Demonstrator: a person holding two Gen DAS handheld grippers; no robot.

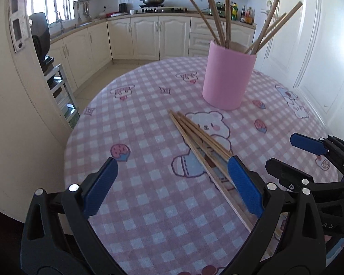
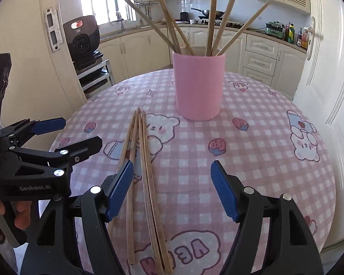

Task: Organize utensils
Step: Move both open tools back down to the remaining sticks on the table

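Observation:
Several loose wooden chopsticks (image 1: pixel 195 135) (image 2: pixel 144 151) lie bunched on the pink checked tablecloth (image 1: pixel 149 105) (image 2: pixel 252 126). Behind them stands a pink holder (image 1: pixel 227 80) (image 2: pixel 198 84) with several chopsticks (image 1: pixel 217 18) (image 2: pixel 211 18) upright in it. My right gripper (image 2: pixel 172 163) (image 1: pixel 282 150) is open above the near ends of the loose chopsticks, which show between its blue pads without being pressed. Just to its left my left gripper (image 1: pixel 172 163) (image 2: pixel 80 131) is open and empty; the chopsticks run under its right finger (image 1: pixel 243 183).
The round table's edge (image 1: pixel 80 126) drops off at left toward a metal rack (image 2: pixel 96 78) bearing a black cooker (image 2: pixel 83 39). A white door (image 2: pixel 332 80) stands close on the right. Kitchen cabinets (image 1: pixel 144 36) line the far wall. A hand (image 2: pixel 16 213) holds the left gripper.

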